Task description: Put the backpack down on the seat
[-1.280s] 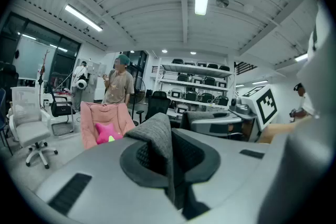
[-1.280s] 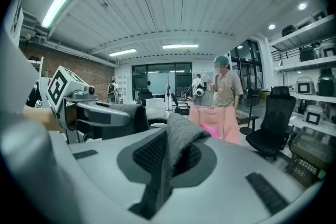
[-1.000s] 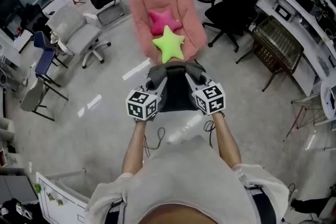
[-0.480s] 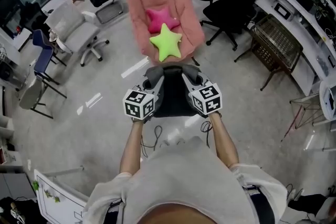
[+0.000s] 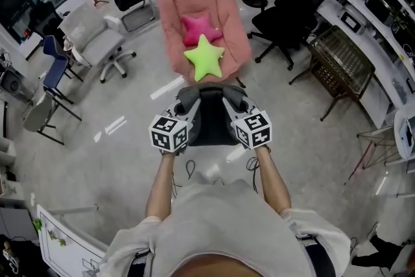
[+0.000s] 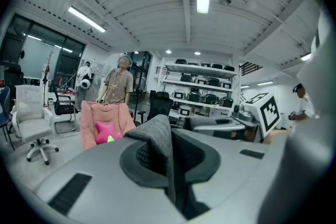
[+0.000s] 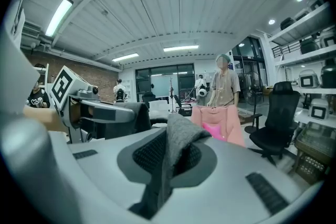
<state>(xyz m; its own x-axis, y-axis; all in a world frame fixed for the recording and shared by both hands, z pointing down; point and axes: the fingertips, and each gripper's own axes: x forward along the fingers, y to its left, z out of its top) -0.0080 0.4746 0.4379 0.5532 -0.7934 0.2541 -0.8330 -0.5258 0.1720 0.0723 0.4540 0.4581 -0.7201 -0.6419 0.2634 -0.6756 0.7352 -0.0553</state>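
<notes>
Backpack (image 5: 211,120) hangs clear of the floor (image 5: 130,139) in front of the person, short of the pink seat (image 5: 170,23), with a grey shoulder strap (image 6: 160,139) pinched tight in each of the left gripper (image 5: 188,108) and the right gripper (image 5: 232,105). The step looks best done by carrying it forward and level, then lowering it onto the seat beside the green star pillow (image 5: 204,56) and the pink star pillow (image 5: 196,28). Both grips should probably hold until the seat takes the weight.
</notes>
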